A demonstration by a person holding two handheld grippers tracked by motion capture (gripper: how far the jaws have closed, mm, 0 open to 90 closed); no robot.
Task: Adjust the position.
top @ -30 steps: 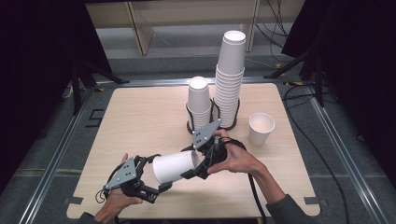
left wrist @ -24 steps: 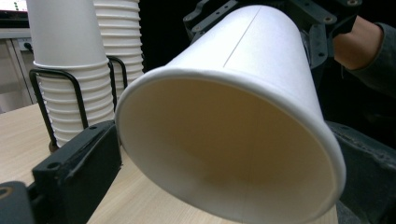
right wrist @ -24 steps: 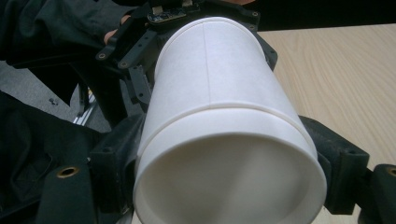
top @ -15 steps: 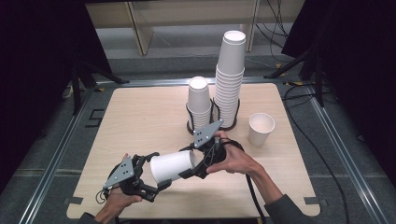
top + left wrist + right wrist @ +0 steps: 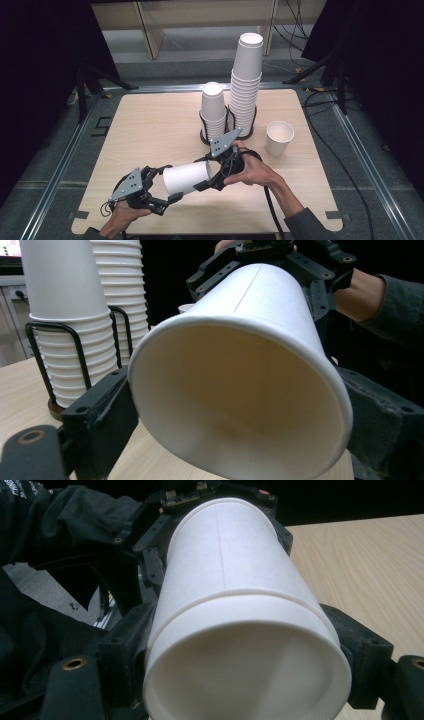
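Observation:
A white paper cup (image 5: 185, 177) lies on its side in the air just above the table's front edge, held between my two grippers. My left gripper (image 5: 169, 184) has the wide open mouth end, and its jaws have just been closing. In the left gripper view they flank the cup (image 5: 240, 390) rim on both sides and press on it, with the left gripper (image 5: 240, 440) at the bottom. My right gripper (image 5: 206, 174) holds the narrow base end. In the right gripper view, the right gripper (image 5: 242, 680) clamps the cup (image 5: 240, 605) from both sides.
Behind the grippers, a tall stack of cups (image 5: 247, 85) and a shorter stack (image 5: 212, 110) stand in black wire holders. A single upright cup (image 5: 279, 137) stands to their right. The light wooden table (image 5: 150, 125) has bare room on its left half.

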